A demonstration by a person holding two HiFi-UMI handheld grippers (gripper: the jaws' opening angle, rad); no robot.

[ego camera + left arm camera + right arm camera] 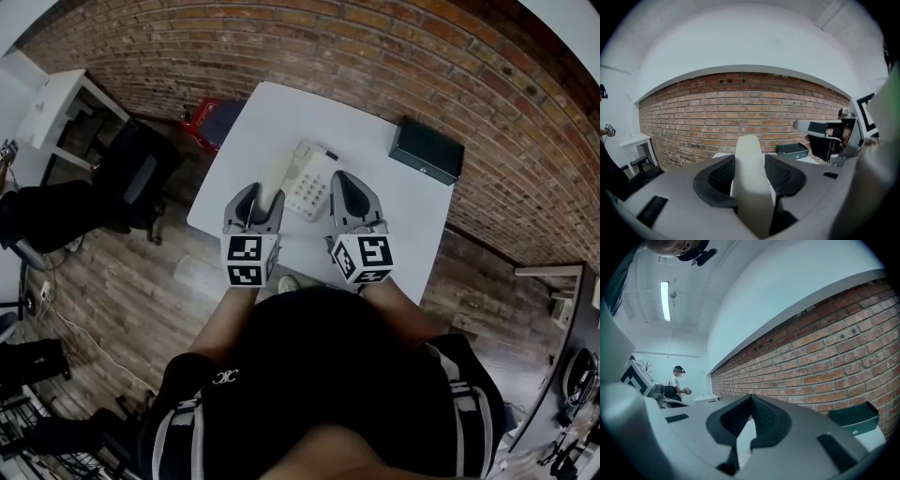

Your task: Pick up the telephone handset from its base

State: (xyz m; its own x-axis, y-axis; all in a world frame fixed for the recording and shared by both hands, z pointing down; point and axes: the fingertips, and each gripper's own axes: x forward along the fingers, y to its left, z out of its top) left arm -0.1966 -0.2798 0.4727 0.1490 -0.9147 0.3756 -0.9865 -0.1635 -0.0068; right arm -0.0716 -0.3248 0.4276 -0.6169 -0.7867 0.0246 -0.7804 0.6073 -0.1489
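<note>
A white telephone handset is clamped between the jaws of my left gripper, just left of the white phone base with its keypad on the white table. In the left gripper view the handset stands up between the two black pads, which press on its sides, and its far end rises against the brick wall. My right gripper hovers at the base's right side, holding nothing. In the right gripper view the tips of my right gripper meet.
A dark box lies at the table's far right corner, also in the right gripper view. A black chair, a red item and a white desk stand to the left. A brick wall runs behind.
</note>
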